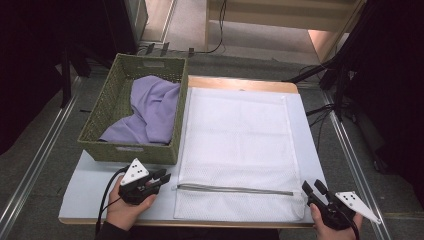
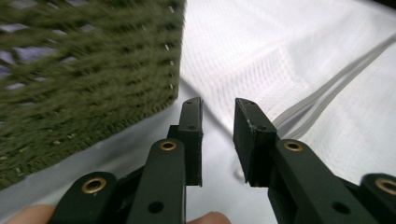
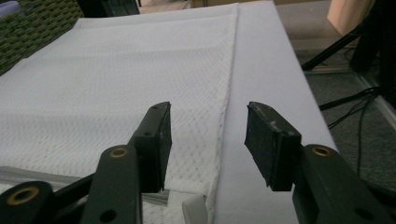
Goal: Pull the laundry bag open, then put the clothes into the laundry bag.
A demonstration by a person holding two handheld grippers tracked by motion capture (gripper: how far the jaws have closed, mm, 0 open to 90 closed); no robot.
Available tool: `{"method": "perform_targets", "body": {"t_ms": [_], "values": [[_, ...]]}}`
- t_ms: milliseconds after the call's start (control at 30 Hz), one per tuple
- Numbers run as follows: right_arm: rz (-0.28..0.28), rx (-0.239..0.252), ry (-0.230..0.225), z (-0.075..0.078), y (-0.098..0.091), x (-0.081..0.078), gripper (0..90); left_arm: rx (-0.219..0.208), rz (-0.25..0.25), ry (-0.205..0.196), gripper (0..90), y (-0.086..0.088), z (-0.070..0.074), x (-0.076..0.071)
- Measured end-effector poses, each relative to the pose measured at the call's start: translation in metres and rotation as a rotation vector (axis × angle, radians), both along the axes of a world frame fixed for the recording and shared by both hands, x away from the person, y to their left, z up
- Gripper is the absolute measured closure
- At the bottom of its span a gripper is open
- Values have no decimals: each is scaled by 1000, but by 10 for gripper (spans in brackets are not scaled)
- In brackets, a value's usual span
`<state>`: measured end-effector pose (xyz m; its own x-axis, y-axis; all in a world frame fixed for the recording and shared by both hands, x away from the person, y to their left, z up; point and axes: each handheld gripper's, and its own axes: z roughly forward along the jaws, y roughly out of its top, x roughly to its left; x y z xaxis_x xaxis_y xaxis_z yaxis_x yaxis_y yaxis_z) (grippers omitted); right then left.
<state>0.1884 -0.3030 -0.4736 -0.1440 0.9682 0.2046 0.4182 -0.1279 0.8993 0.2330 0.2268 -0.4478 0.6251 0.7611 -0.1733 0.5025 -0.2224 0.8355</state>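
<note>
A white mesh laundry bag [image 1: 235,145] lies flat on the white table [image 1: 95,190], its zipper [image 1: 235,189] running along the near end. My left gripper [image 1: 162,177] sits just left of the zipper's left end, jaws slightly apart and nothing between them. In the left gripper view, the gripper [image 2: 218,112] points between the basket [image 2: 84,70] and the bag [image 2: 280,56]. My right gripper [image 1: 312,187] stands open at the bag's near right corner. In the right gripper view, its jaws [image 3: 208,121] straddle the bag's right edge [image 3: 224,116] from above without pinching it.
A green woven basket [image 1: 105,110] holding a lilac cloth [image 1: 152,107] stands on the table left of the bag. Cables and dark stands [image 1: 340,75] are on the floor to the right. A hand holds each gripper at the table's near edge.
</note>
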Motion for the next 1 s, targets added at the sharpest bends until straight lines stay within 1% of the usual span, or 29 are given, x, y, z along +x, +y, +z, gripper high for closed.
{"method": "perform_targets", "body": {"t_ms": [33, 67, 100, 133, 200, 233, 267, 300, 367, 433, 500, 533, 567, 600, 633, 667, 733, 767, 800, 867, 900, 967, 1000], "values": [[-3, -3, -3, 1, 1, -1, 503, -23, -6, 0, 749, 0, 1, 0], [-2, -1, 1, 2, 2, -1, 504, -33, -12, 0, 770, -2, 1, -1], [6, -16, -11, 3, 4, -1, 505, -40, -26, -2, 792, -4, 1, -2], [18, -21, -16, 6, 10, -1, 510, -44, -37, -3, 805, -8, 0, -3], [24, -26, -18, 7, 13, -1, 513, -46, -64, 5, 805, -17, -3, -5], [46, -35, -28, 10, 22, -1, 521, -48, -76, 10, 798, -22, -4, -6], [60, -40, -29, 11, 26, -1, 523, -64, -97, 14, 803, -26, -6, -7], [60, -40, -29, 11, 26, -1, 523, -69, -112, 18, 803, -30, -7, -7], [86, -46, -28, 12, 35, 0, 523, -66, -152, 35, 823, -41, -11, -9], [112, -66, -17, 11, 45, 2, 523, -77, -185, 61, 849, -51, -14, -10], [134, -70, -14, 10, 53, 3, 527, -59, -214, 86, 871, -61, -18, -11], [149, -72, -11, 10, 58, 4, 533, -48, -222, 91, 882, -64, -20, -11], [180, -68, -9, 9, 66, 6, 551, -6, -232, 115, 900, -72, -27, -11], [180, -68, -9, 9, 66, 6, 551, -6, -232, 115, 900, -72, -27, -11], [199, -64, -5, 9, 70, 7, 562, 28, -230, 121, 900, -75, -29, -12], [220, -58, -1, 8, 74, 8, 573, 51, -224, 117, 900, -77, -30, -12], [268, -49, 11, 7, 84, 10, 598, 57, -218, 130, 900, -77, -30, -11], [283, -49, 16, 6, 88, 11, 610, 81, -203, 142, 900, -77, -32, -10], [319, -47, 31, 5, 96, 13, 628, 79, -201, 141, 900, -77, -32, -10], [354, -47, 41, 4, 104, 14, 655, 82, -207, 130, 900, -78, -33, -11], [381, -48, 51, 3, 110, 15, 674, 90, -203, 125, 900, -79, -33, -11], [430, -65, 73, 1, 120, 18, 727, 94, -204, 115, 900, -80, -33, -12], [447, -76, 83, 0, 125, 20, 770, 95, -205, 114, 900, -80, -33, -12]]}}
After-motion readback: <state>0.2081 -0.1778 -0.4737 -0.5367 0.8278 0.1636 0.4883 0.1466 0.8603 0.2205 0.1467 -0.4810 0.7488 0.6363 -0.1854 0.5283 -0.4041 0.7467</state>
